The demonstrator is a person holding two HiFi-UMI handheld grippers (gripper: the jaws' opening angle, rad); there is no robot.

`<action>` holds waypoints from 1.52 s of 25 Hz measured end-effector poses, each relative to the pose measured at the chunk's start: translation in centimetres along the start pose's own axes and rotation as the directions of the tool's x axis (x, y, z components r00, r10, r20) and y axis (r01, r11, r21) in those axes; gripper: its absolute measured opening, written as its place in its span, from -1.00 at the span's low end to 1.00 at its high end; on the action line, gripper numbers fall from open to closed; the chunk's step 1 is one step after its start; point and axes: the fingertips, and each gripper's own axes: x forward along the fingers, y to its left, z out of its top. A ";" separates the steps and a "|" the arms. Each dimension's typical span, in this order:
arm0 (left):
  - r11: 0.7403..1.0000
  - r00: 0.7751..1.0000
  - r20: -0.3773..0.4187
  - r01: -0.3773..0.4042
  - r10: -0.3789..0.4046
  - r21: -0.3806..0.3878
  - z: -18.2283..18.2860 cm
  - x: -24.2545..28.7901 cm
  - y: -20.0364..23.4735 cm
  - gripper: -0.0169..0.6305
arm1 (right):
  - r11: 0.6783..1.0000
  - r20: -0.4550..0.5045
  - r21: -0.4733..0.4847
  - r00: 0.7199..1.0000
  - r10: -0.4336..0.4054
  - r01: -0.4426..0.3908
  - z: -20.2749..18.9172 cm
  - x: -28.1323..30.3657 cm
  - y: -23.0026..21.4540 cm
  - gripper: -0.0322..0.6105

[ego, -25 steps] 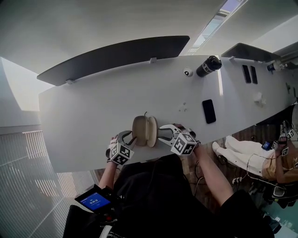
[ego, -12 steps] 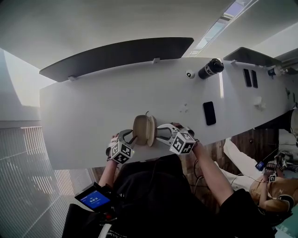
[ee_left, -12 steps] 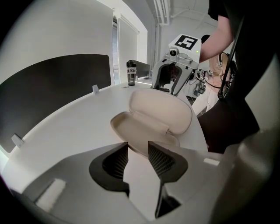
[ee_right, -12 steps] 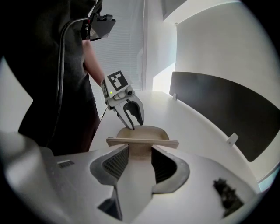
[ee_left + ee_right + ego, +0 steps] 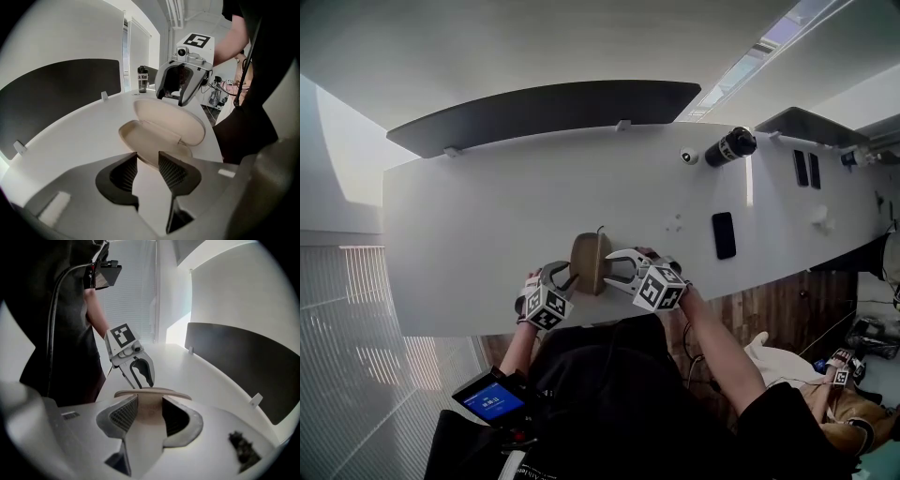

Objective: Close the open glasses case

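Observation:
A tan glasses case (image 5: 589,262) lies near the front edge of the white table (image 5: 469,216). In the left gripper view its beige base (image 5: 147,145) rests flat and its lid (image 5: 173,123) stands partly raised over it. My right gripper (image 5: 614,268) is open, and its fingertips sit against the lid's brown outer side (image 5: 149,405). My left gripper (image 5: 566,280) is open just short of the base's near rim, with nothing between its fingers (image 5: 174,171). Each gripper shows in the other's view: the right gripper (image 5: 181,93) and the left gripper (image 5: 139,372).
A black phone (image 5: 724,234) lies to the right on the table. A black bottle (image 5: 731,146) and a small white round object (image 5: 688,157) stand at the back right. A dark partition panel (image 5: 544,108) runs along the far edge. Another person sits at lower right (image 5: 839,398).
The case's lid has swung up from lying flat open to standing partly over the base. My right gripper has moved left with it. The left gripper has barely moved.

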 end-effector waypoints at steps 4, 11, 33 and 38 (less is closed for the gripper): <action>1.000 1.000 0.005 0.002 -0.002 -0.005 0.1 0.1 -0.1 -0.48 | 1.000 0.017 0.005 1.000 0.008 -0.008 0.9 1.1 -0.2 -0.37; 1.000 1.000 0.015 0.001 0.000 -0.030 -0.1 0.2 0.0 -0.48 | 1.000 0.065 0.007 0.998 0.000 0.000 1.8 2.5 -0.6 -0.37; 1.000 0.990 0.139 -0.012 0.011 0.003 5.6 -3.2 -0.8 -0.64 | 0.996 0.061 0.054 0.995 -0.074 0.071 1.7 3.9 -2.2 -0.38; 0.999 0.996 0.090 0.026 -0.029 0.026 4.2 -1.8 -2.2 -0.65 | 0.985 0.078 0.136 0.990 -0.121 0.110 1.5 3.2 -3.3 -0.39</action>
